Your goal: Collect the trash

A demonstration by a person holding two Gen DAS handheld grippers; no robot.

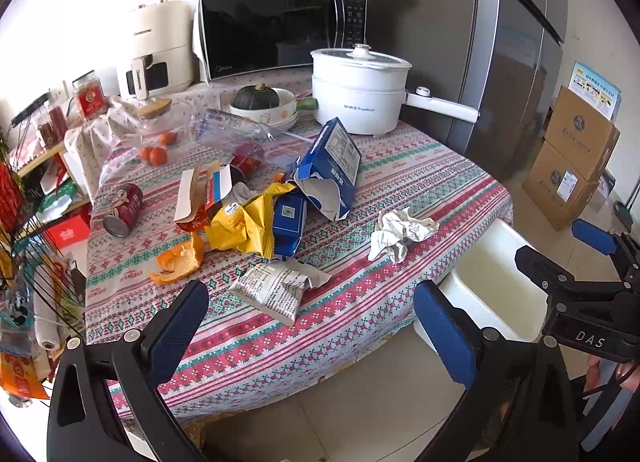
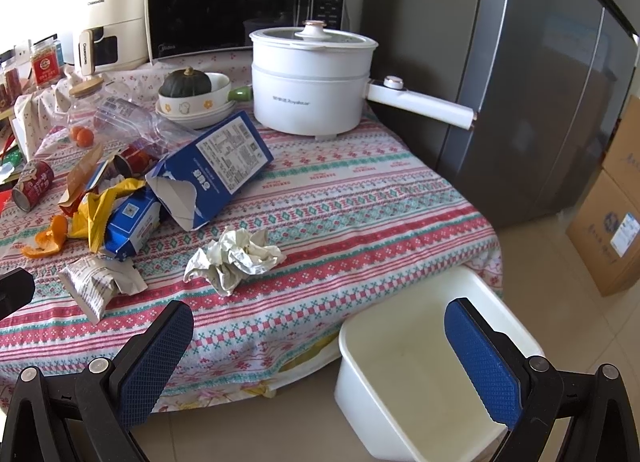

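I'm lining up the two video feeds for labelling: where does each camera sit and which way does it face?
Left wrist: on the left hand-held gripper, before the table's near edge, looking across the trash toward the microwave; its open fingers show, and the right hand-held gripper at right.
Right wrist: on the right hand-held gripper, further right, over the white bin; its open fingers show.
Shared: crumpled paper, blue carton, white pot.
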